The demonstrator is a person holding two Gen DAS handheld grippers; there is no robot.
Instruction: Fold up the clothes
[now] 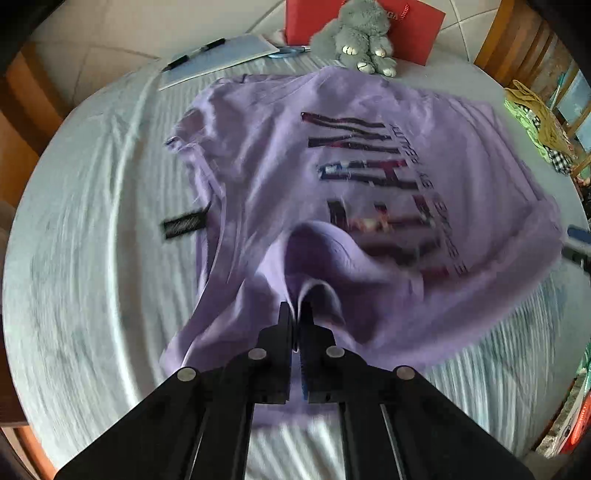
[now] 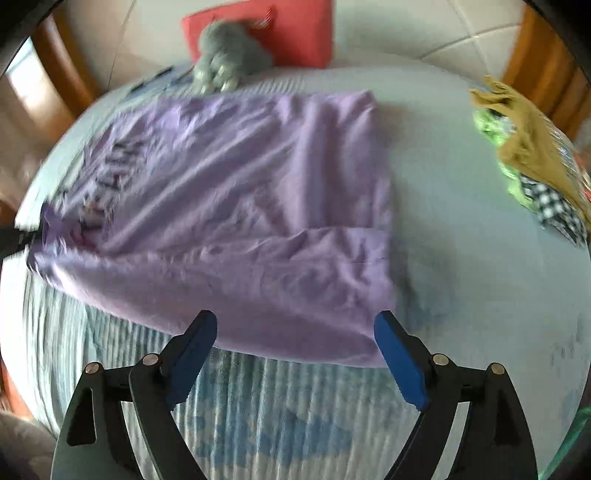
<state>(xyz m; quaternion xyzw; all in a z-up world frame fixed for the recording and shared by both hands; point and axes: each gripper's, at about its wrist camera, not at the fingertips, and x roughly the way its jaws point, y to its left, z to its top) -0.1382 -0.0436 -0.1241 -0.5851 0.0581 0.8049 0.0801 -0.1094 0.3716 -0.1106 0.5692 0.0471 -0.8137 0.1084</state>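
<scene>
The lilac T-shirt (image 1: pixel 280 177) lies spread, print up, on the striped bench (image 1: pixel 85 258). The left gripper (image 1: pixel 295 314) has its jaws pinched on a raised fold of the near hem, likely to carry it over. The right gripper (image 2: pixel 295 328) hangs with jaws wide apart at the shirt's near edge, holding nothing.

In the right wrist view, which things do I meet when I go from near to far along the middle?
right gripper, open → striped bedsheet → purple T-shirt → grey plush toy → red bag.
</scene>
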